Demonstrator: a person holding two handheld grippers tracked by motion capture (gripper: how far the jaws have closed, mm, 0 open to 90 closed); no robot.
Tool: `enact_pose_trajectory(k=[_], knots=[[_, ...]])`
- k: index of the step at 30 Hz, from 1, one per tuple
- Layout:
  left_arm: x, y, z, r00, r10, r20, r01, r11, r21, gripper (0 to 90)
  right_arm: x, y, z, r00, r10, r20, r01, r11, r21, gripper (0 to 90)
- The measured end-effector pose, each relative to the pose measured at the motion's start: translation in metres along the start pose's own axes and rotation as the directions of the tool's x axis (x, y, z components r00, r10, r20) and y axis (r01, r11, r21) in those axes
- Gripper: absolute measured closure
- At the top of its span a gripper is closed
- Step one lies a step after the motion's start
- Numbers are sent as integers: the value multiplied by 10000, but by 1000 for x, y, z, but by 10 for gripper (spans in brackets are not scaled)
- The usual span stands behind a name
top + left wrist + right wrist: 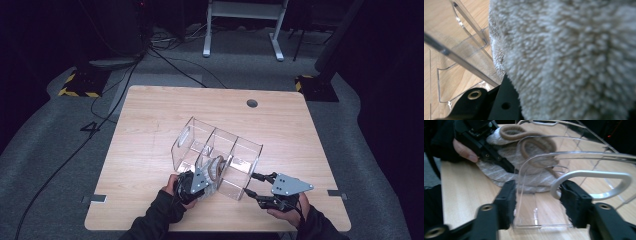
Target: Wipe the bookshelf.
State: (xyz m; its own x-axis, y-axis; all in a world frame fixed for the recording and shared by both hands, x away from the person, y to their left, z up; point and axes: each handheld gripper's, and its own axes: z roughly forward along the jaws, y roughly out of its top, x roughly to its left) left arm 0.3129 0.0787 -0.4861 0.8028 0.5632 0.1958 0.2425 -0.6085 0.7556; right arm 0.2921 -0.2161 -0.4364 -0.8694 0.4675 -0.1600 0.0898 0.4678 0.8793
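The left tongs [206, 176] are clamped tight on a fluffy grey slipper [574, 55] with a tan strap [534, 145], and they hold it at the near opening of the clear acrylic organizer [220, 150], apparently to feed it into one of the compartments; which compartment I cannot tell for sure, though it looks like the middle one. In the left gripper view the pile of the slipper sits right against the lens, with a transparent divider [461, 62] just beside it, so the slipper is already partly past the organizer's edge. The right tongs [537, 202] stand on either side of the organizer's near wall [539, 210], one black pad on each side of the clear panel; whether the pads actually press it I cannot tell, so I count them as open around it. Their place makes sense as a brace: the light box would likely slide across the tabletop [150, 115] under the push of the slipper unless something steadies it.
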Motion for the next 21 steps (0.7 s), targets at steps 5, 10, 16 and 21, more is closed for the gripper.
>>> enact_pose_trajectory(k=[5,10,16,21], knots=[[0,9,-15,9994,-321,113,328,9975,-630,774,0,1,1,10000,-55,-37,55,10000,-6,490],[-2,29,-37,9984,-528,215,559,9811,-1854,774,1,2,3,10000,-81,-19,81,10000,-19,487],[3,53,-59,9981,-609,32,592,9554,-2893,774,5,5,7,9995,-258,-187,259,9997,30,510],[2,68,-72,9975,-667,236,707,9272,-3679,774,7,5,11,9989,-375,-283,378,9992,122,524]])
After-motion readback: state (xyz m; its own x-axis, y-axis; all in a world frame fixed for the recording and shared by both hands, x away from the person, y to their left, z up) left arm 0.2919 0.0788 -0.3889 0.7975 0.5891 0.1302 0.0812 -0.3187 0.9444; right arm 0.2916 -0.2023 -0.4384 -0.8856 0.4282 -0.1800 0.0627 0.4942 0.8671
